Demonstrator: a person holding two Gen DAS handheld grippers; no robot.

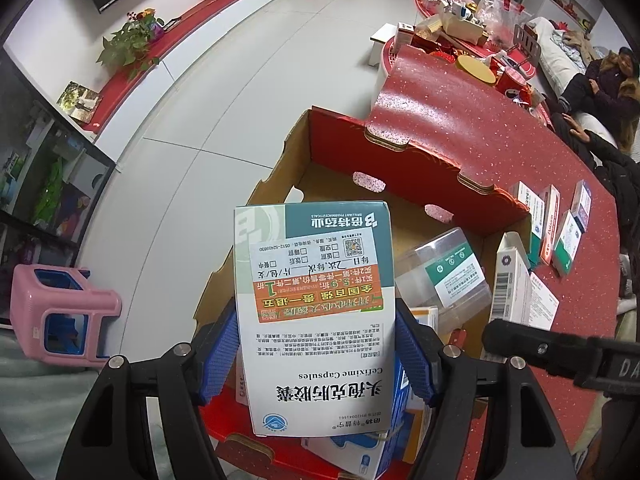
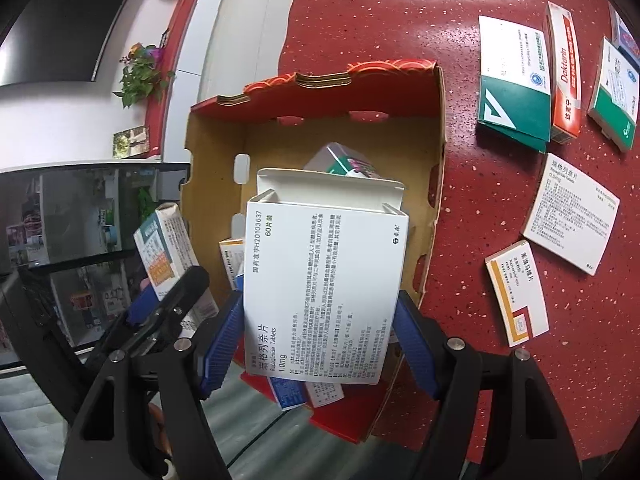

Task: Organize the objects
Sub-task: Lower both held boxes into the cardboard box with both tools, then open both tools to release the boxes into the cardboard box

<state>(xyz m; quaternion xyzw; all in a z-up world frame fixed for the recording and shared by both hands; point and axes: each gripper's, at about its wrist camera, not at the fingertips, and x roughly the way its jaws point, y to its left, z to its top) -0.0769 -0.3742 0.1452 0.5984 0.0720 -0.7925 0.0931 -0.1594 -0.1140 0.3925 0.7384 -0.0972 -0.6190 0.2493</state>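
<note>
My left gripper [image 1: 316, 356] is shut on a white and teal Cefixime capsule box [image 1: 316, 312], held over the near end of a red cardboard tray [image 1: 404, 156]. My right gripper [image 2: 316, 340] is shut on a white Repaglinide tablet box [image 2: 324, 296] with its top flap open, held above the same tray [image 2: 400, 92]. The left gripper with its box [image 2: 160, 252] shows at the left of the right wrist view. The right gripper's finger [image 1: 540, 348] and its box [image 1: 510, 280] show at the right of the left wrist view. Several medicine boxes [image 1: 448, 276] lie in the tray.
Several medicine boxes [image 2: 516, 92] lie on the red speckled table [image 2: 500, 200] right of the tray, among them a red Daktarin box [image 2: 566, 76]. A pink stool [image 1: 60, 316] stands on the floor at left. Clutter [image 1: 472, 28] sits at the table's far end. People [image 1: 600, 80] sit at far right.
</note>
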